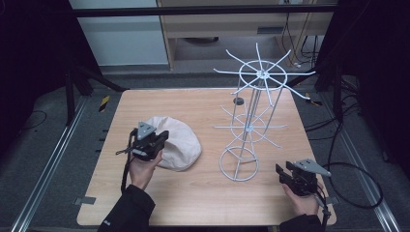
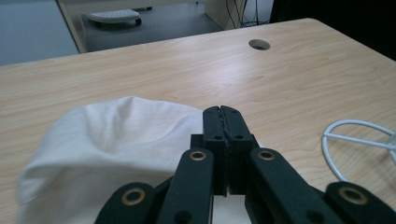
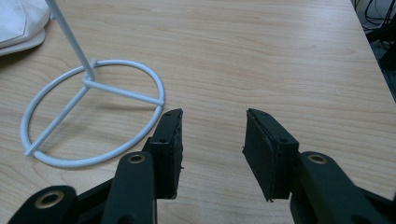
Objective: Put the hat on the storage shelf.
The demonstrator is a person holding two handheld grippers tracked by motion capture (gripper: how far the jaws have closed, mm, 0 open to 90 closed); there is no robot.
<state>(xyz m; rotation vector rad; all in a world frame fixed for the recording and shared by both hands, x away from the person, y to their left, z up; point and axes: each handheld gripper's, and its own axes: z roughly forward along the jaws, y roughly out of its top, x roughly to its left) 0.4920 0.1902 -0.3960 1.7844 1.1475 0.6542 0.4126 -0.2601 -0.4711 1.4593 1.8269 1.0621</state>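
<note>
The white cap [image 1: 176, 141] is lying on the bench [image 1: 203, 198], apparently being pinched by the clenched left gripper [image 1: 162, 137]. The right gripper [image 1: 283, 173] is being held released beside the wire rack [image 1: 251, 121]; hanging seems undone.

Your table [image 1: 203, 193] presents a light wood-grain top, smooth with a low matt sheen, and the cap [image 1: 179, 140] lying on it is soft off-white cloth, matt and creased into loose folds. Your rack [image 1: 249, 123] is thin wire with a smooth white coating, faintly glossy along its ring base. Your left gripper [image 2: 220, 116] and right gripper [image 3: 212, 140] are matt black, plastic by the look of them, with brass-coloured rivets at the joints and rough, slightly frayed dark pads [image 3: 266, 149] on the inner faces.
</note>
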